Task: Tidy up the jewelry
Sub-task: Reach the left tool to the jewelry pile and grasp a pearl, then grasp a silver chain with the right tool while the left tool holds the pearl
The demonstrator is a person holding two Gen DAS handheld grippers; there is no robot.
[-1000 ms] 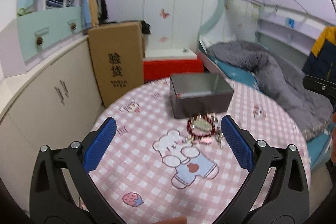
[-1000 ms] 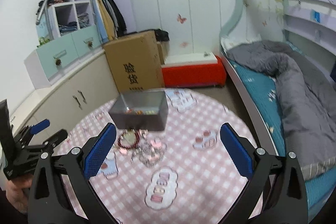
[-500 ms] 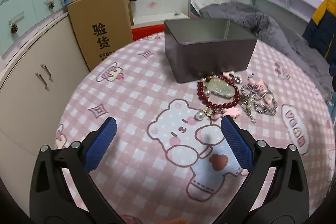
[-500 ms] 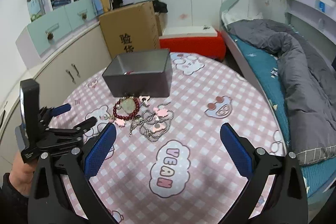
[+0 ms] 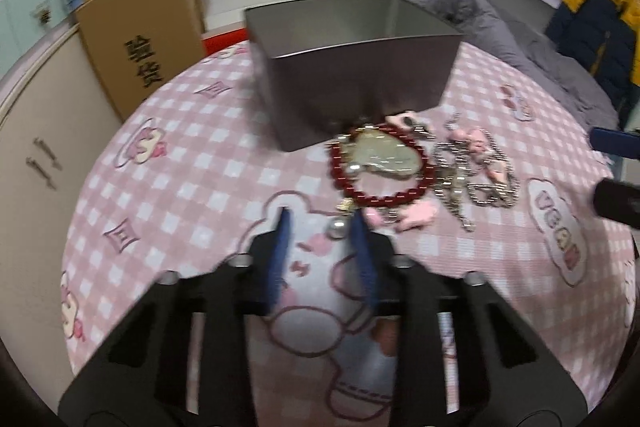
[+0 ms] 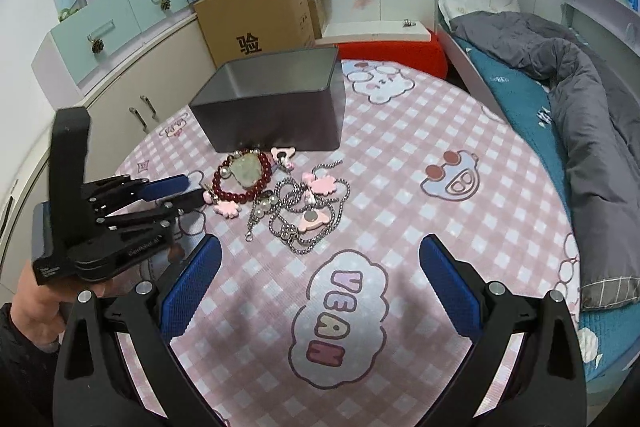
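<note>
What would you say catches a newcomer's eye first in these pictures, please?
Probably the tangle of jewelry on the pink checked tablecloth: a red bead bracelet ringing a pale pendant, with silver chains beside it. Just behind stands an open grey metal box. The left gripper, jaws just narrowed with nothing visibly between them, points at a pearl bead.

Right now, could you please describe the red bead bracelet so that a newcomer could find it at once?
On the pink checked tablecloth, look just in front of the grey metal box. There the red bead bracelet lies in a ring around a pale green pendant. Unlike the silver chains beside it, it is dark red beads.
</note>
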